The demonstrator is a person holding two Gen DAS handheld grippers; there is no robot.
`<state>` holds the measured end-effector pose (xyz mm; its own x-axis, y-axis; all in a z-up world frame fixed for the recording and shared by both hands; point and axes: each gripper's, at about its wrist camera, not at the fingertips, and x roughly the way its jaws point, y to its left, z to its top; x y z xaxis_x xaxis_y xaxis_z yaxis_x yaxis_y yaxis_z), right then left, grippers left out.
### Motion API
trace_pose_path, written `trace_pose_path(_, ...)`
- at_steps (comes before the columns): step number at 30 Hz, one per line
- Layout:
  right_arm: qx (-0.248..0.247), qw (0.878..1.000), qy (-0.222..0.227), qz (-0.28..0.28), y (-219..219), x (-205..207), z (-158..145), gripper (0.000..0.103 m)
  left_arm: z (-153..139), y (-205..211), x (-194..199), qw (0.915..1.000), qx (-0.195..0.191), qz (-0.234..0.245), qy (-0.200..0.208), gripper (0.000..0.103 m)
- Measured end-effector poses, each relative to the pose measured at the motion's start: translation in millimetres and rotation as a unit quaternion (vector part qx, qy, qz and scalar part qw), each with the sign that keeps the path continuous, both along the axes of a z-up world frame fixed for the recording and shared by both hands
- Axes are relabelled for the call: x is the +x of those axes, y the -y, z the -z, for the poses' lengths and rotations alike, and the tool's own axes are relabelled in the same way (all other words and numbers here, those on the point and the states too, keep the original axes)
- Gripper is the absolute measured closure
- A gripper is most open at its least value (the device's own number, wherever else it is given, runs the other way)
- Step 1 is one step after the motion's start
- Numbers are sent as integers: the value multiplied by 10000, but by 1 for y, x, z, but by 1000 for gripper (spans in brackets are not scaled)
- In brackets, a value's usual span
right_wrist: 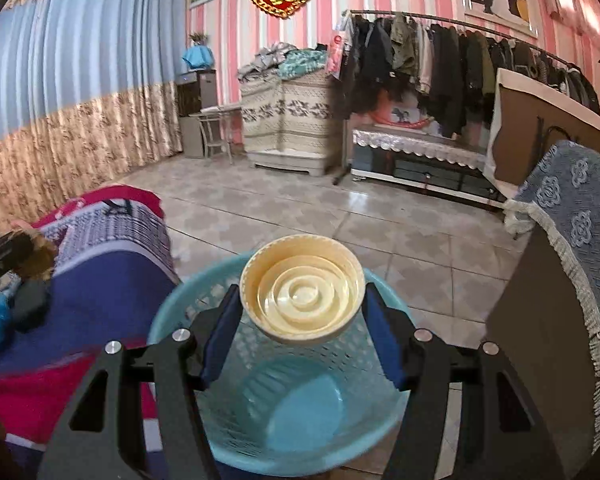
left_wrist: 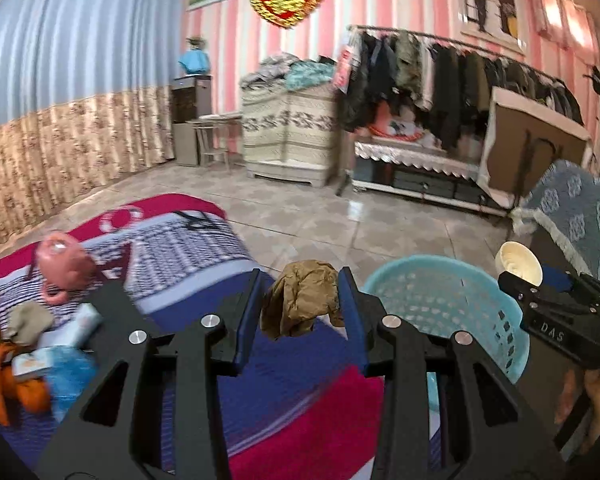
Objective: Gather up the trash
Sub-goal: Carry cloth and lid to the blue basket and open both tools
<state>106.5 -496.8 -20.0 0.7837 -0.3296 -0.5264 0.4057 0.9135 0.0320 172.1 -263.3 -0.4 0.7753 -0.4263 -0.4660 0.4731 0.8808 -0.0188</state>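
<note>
The left gripper [left_wrist: 302,300] is clamped on a crumpled brown paper wad [left_wrist: 300,304]; both blue pads press its sides, and the wad hangs between the fingertips above the near edge of the bed [left_wrist: 300,400], which carries a red, blue and white patterned cover. The right gripper [right_wrist: 302,308] is clamped on a cream plastic lid [right_wrist: 302,292], gripped at its rim on the left and right sides, with its ribbed concentric underside facing the camera. The lid is held directly above the turquoise perforated basket [right_wrist: 180,320], whose interior shows nothing but its own floor. In the left wrist view the same basket [left_wrist: 440,300] stands on the tiled floor [left_wrist: 340,216] just to the right of the bed, and the right gripper with the lid [left_wrist: 518,264] is over its far right rim. On the bed, at the left, lie further items: a pink rounded object [left_wrist: 62,268], an orange bag [left_wrist: 16,384], a blue plastic wrapper [left_wrist: 70,376] and a small pale box [left_wrist: 30,364]; motion blur prevents closer identification. A blue patterned cloth with a fringe [right_wrist: 580,220] covers furniture at the right. At the far wall stand a clothes rack [right_wrist: 460,60] and a patterned cabinet [right_wrist: 288,116].
</note>
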Motion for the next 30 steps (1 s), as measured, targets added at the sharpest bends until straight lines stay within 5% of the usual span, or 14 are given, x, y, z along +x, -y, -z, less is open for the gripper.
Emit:
trace_pose_path(16, 335, 9978, 57, 571, 50, -15, 25, 42, 50, 103, 18, 9951, 308, 866, -354, 64)
trace_pose_path(18, 346, 9978, 38, 568, 51, -14, 26, 42, 47, 100, 20, 9961, 284, 764, -334, 38)
trace_pose_path(20, 340, 9979, 1, 556, 50, -12, 27, 42, 42, 93, 21, 9975, 186, 622, -293, 24)
trace_pose_path(30, 344, 9987, -95, 357, 31, 0, 31, 42, 36, 48, 41, 9989, 67, -171, -432, 9)
